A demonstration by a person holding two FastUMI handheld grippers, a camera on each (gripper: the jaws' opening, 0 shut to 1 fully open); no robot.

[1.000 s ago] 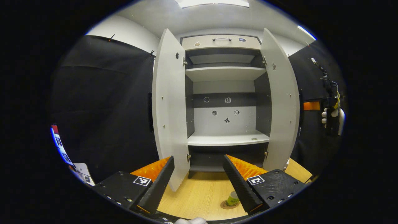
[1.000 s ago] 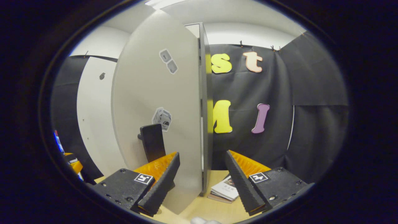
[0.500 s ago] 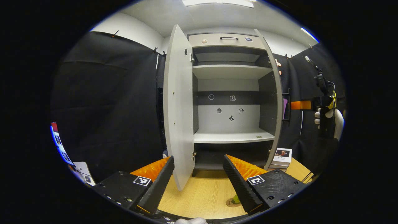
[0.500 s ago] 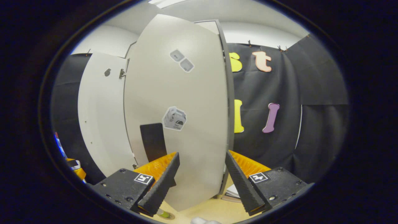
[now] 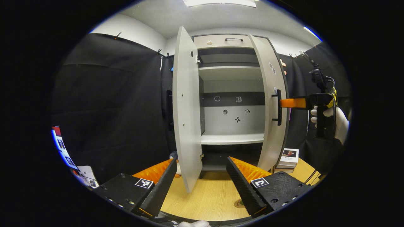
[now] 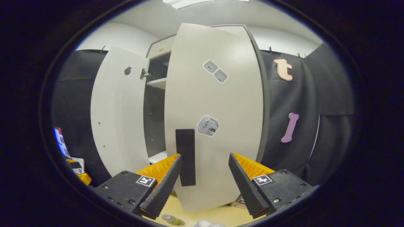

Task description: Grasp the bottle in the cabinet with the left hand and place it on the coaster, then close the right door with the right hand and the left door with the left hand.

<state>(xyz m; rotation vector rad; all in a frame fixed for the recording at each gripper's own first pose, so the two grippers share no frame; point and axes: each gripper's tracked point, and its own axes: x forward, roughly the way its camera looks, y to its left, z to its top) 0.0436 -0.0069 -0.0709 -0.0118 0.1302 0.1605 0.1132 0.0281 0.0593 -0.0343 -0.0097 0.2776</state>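
The cabinet's right door [image 5: 268,104] stands half shut, its dark handle [image 5: 279,107] facing out. My right gripper [image 5: 292,103], held by a gloved hand [image 5: 339,121], reaches the door's outer face beside that handle. In the right gripper view the right gripper [image 6: 205,156] is open, with the right door [image 6: 221,104] and handle [image 6: 185,157] close in front. The left door [image 5: 186,110] stands wide open. My left gripper [image 5: 201,160] is open and holds nothing, back from the cabinet. The coaster [image 5: 239,203] peeks out beside its finger. The green bottle [image 6: 170,218] shows low on the table.
The cabinet's shelves [image 5: 232,138] are bare. A stack of books [image 5: 288,156] lies on the wooden table [image 5: 205,195] right of the cabinet. Papers [image 5: 85,173] sit at the far left. Black cloth walls flank both sides.
The right door has swung from wide open to half shut, with my right gripper following against its outer face. The left door and left gripper have barely moved.
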